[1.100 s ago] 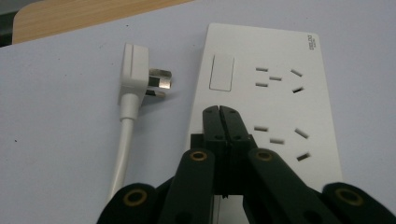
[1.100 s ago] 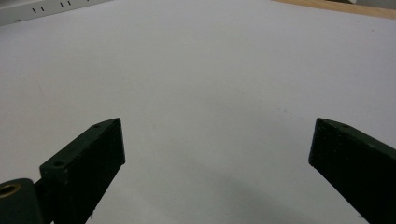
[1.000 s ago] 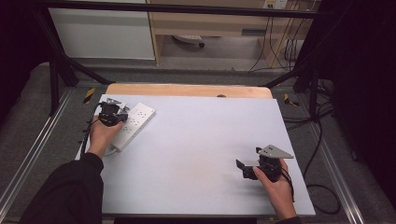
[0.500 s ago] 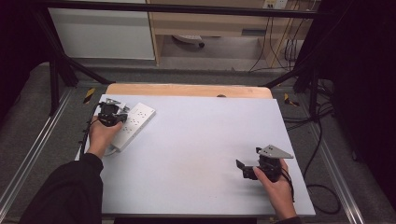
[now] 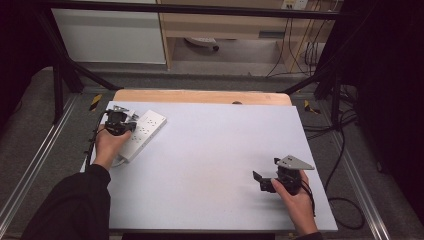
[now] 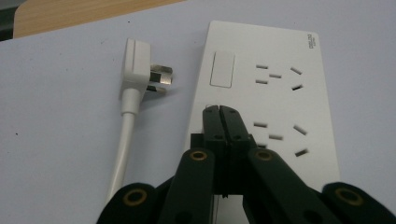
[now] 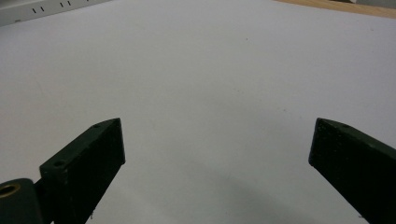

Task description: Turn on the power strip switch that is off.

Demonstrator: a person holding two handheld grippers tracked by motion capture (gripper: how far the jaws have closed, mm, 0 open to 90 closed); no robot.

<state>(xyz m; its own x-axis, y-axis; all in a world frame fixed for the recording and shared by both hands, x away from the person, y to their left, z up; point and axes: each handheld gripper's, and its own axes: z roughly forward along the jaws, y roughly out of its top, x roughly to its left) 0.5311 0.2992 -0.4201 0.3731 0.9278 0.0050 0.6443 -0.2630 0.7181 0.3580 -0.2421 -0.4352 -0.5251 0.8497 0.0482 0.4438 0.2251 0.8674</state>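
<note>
Resting over power strip [image 6: 266, 88], left gripper [image 6: 220, 109] pressed together, empty | plug [image 6: 140, 74] just left of tips, prongs toward strip, long axis running away | right gripper [image 5: 264, 181] spread, well apart

A white power strip [image 6: 266, 88] with dark slot openings lies beside a white plug [image 6: 140, 74] with silver prongs on a pale grey-white table [image 5: 210, 165]; black grippers, left [image 6: 223, 122] and right [image 7: 217, 163], contrast against a light wooden far edge [image 5: 200, 96].

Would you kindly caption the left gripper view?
Left gripper, jaws shut, over a white power strip, its plug lying unplugged alongside.
</note>
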